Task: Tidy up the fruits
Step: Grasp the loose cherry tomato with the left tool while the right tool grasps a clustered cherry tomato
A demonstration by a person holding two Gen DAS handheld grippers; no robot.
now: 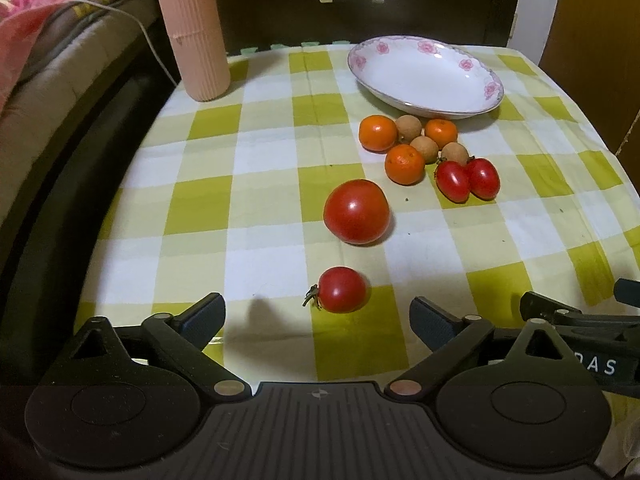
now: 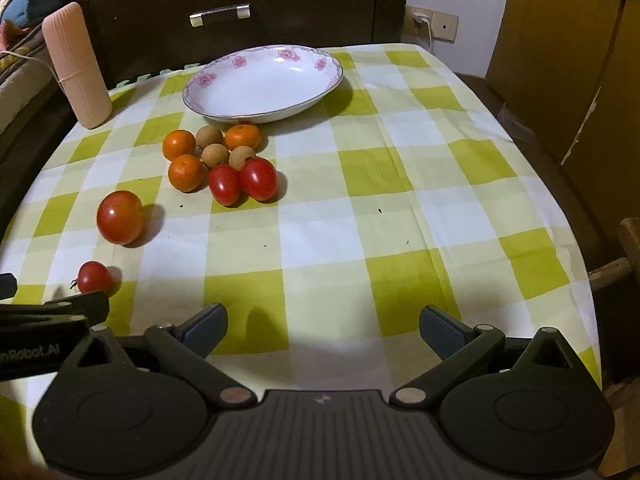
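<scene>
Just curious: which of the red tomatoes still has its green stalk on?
The small round tomato nearest the left gripper; the other three show no stalk.

Left gripper (image 1: 318,316) & right gripper (image 2: 323,326) side by side, both tilted down, jaws wide apart, nothing between.

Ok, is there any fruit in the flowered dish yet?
No, the flowered dish holds nothing; the oranges, the brown fruits and the tomatoes all lie on the checked cloth.
</scene>
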